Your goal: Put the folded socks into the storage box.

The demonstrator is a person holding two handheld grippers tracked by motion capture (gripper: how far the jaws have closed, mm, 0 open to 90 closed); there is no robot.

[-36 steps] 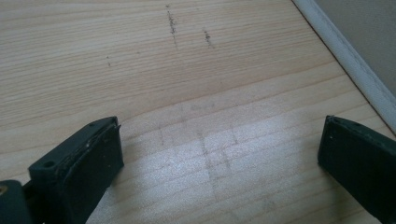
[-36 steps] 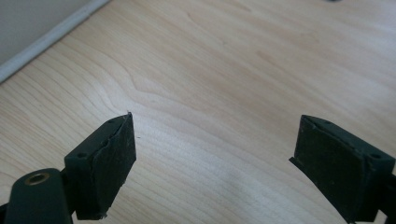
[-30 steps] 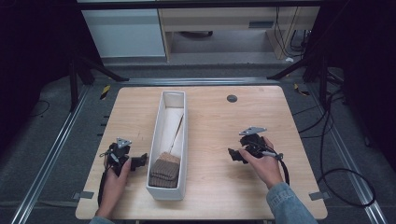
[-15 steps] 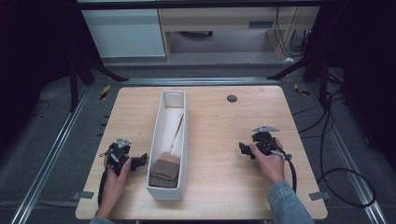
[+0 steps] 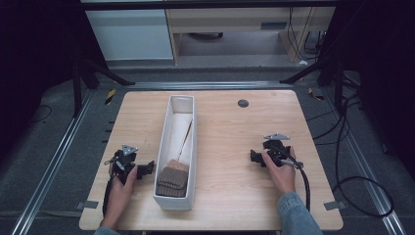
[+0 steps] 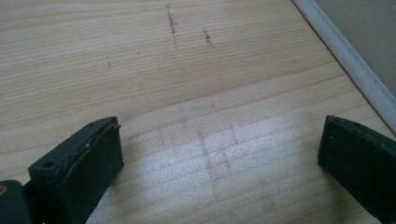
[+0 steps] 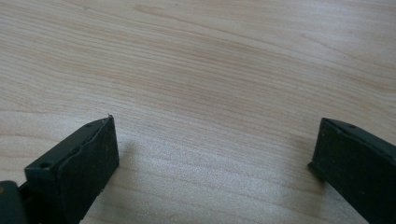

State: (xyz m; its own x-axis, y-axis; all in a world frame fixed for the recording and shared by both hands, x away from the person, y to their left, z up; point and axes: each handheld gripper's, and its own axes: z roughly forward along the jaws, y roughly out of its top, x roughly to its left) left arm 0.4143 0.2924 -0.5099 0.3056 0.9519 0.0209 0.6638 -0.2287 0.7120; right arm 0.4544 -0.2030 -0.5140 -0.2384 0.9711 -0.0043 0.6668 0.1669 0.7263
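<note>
Hand-held grippers: 2, left [image 5: 147, 169] & right [image 5: 254, 157]; 1 white tray [image 5: 195, 105] w/ 1 brown cloth [image 5: 172, 178].

Table [image 5: 225, 147]: pale wood, matt, fine straight grain; some dark scuffs ahead of the left gripper [image 6: 219, 149] fingers, faint sheen between them. Finger [image 6: 88, 163] pads: black, matt, rubbery-looking, slightly rough edges. Same on right gripper [image 7: 215, 154], wood between its fingers clean. Bin [image 5: 161, 147]: white, smooth, looks like plastic, satin finish; just beside the left fingers. Inside it: brown ribbed knit cloth [image 5: 172, 178], and paper [image 5: 181, 132], off-white, matt. Sleeve [image 5: 298, 215]: blue denim.
</note>
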